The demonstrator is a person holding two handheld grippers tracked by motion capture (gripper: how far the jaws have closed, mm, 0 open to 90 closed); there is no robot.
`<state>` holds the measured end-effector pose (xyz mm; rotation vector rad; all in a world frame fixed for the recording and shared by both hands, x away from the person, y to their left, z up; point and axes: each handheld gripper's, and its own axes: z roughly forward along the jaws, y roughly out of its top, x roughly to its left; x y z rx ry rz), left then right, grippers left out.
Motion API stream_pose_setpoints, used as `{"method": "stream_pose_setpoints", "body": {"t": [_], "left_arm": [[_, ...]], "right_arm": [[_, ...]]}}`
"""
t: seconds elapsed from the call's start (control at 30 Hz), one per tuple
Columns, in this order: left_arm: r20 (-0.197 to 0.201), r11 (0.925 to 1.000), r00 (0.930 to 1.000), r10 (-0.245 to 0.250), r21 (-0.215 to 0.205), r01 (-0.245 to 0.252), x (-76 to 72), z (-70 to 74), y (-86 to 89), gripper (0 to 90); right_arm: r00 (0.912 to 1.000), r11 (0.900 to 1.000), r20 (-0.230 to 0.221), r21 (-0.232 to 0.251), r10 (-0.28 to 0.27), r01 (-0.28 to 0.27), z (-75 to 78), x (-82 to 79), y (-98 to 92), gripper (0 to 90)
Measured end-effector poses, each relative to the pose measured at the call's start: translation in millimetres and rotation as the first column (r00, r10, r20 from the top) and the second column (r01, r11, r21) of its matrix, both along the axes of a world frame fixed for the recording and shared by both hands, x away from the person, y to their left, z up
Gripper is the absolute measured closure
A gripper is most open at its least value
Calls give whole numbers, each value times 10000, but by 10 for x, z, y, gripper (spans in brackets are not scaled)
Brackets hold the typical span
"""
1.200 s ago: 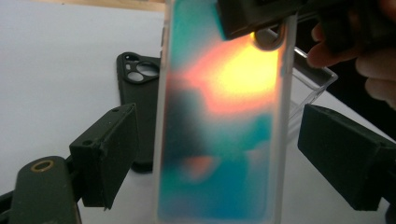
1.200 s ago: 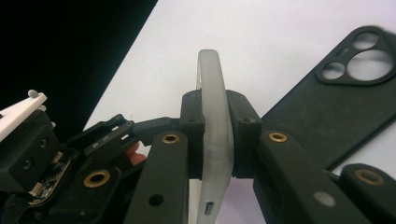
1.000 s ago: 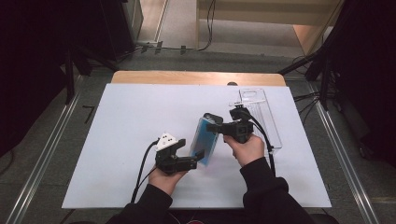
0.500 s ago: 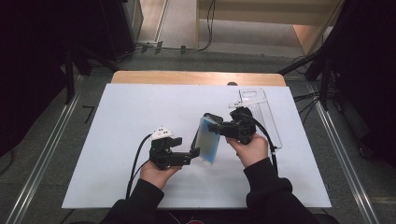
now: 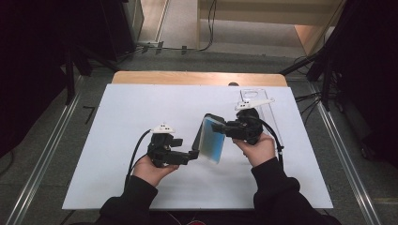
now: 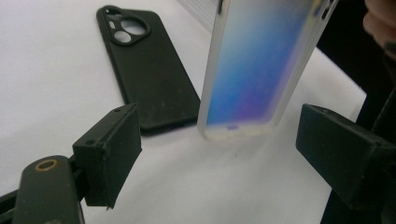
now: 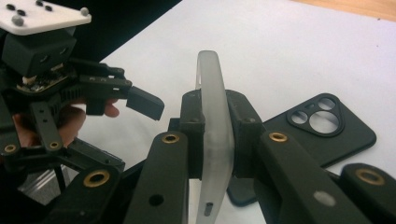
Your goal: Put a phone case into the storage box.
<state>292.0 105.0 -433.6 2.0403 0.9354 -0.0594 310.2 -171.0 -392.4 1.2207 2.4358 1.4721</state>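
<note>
Near the middle of the white board [image 5: 141, 112], a little toward its right edge, a frosted case [image 5: 212, 139] with a blue-violet sheen is held on edge, tilted, its lower end close above the surface. It is clamped by the right gripper [image 5: 220, 129] — the two black pads are seen in the right gripper view pressed against both faces of the case [image 7: 214, 140], one on each side. The left gripper [image 5: 195, 152] is held released, its jaws standing wide apart; in the left gripper view the lower end of the case [image 6: 261, 70] is seen between and beyond the two pads, untouched by either. A black case [image 6: 149, 70] is laid flat on the board just behind the frosted one, its camera cut-outs at the far end; in the right gripper view the same black case [image 7: 322, 130] is seen lying beside the clamped one. A clear box [image 5: 260, 105] is set near the board's far right corner, behind the right hand [image 5: 256, 147]. The left hand [image 5: 152, 168] is placed nearer the board's near edge, left of the frosted case.
</note>
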Motion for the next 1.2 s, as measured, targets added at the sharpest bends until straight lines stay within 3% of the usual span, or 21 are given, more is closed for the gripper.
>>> {"method": "stream_pose_setpoints", "body": {"t": [0.17, 0.3, 0.5, 0.57, 0.87, 1.0, 1.2], "left_arm": [[-27, 9989, 9989, -465, -91, 465, 22, 47, 8, 150], [-90, 9953, 9958, -911, -340, 908, 45, 78, 27, 151], [300, 9867, 9865, -1611, -156, 1616, 59, 144, 30, 183], [397, 9816, 9812, -1889, -204, 1898, 67, 172, 33, 251], [937, 9641, 9617, -2577, -417, 2624, 123, 320, 87, 271], [1176, 9528, 9485, -2940, -429, 3007, 137, 389, 91, 271], [1243, 9358, 9306, -3442, -357, 3508, 173, 436, 82, 271]], "right_arm": [[9988, 9987, 77, 163, 482, -484, 12, 14, -73, 765], [9954, 9959, 296, -89, 907, -905, 28, 11, -107, 765], [9855, 9864, 502, -345, 1622, -1606, 27, -8, -133, 765], [9804, 9816, 560, -406, 1887, -1866, 25, -14, -135, 765], [9543, 9575, 803, -433, 2877, -2850, 16, -29, -130, 765], [9467, 9496, 745, -336, 3134, -3117, 10, -26, -118, 765], [9256, 9300, 900, -364, 3676, -3658, 1, -25, -87, 765]]}}
